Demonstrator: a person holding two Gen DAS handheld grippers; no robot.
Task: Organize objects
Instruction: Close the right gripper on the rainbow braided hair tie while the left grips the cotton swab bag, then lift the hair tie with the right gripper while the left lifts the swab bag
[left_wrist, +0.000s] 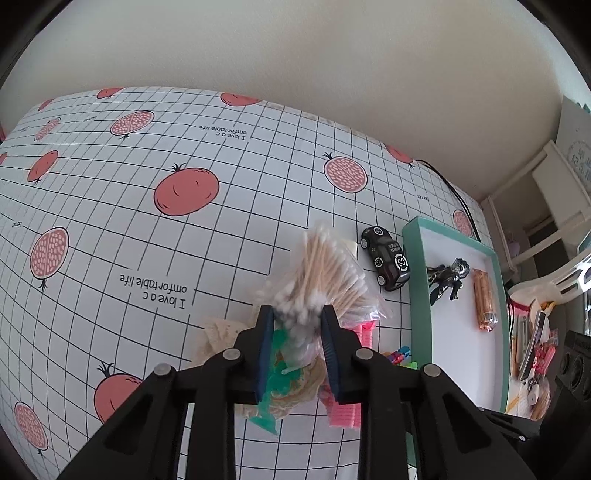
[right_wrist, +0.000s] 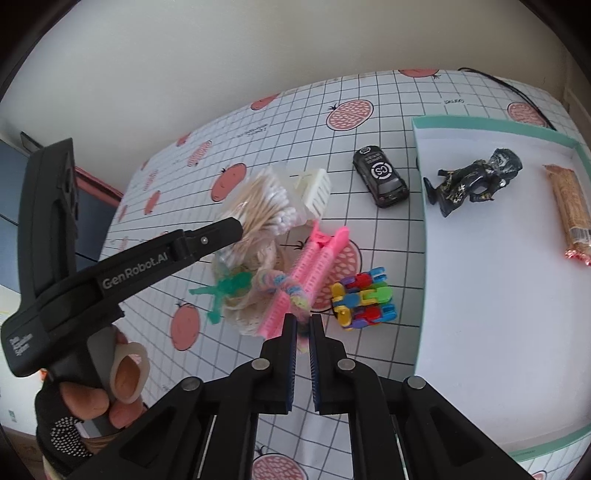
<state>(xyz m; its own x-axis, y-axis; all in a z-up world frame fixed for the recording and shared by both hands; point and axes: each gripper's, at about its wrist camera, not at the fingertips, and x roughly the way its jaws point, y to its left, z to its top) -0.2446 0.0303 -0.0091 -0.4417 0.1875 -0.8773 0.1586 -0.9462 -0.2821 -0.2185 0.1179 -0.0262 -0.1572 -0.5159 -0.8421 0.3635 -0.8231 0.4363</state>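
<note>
My left gripper is shut on a clear bag of cotton swabs, held over a small pile of items. The right wrist view shows that gripper from the side, with the swab bag at its tip. My right gripper is nearly shut, pinching the end of a pastel twisted band that lies across pink hair rollers. The pile also holds a green toy figure and a beige woven piece. A teal-rimmed white tray stands to the right.
In the tray lie a dark figurine and a wrapped snack bar. A black toy car, a white clip and a colourful block cube sit on the gridded tablecloth. A gloved hand holds the left gripper's handle.
</note>
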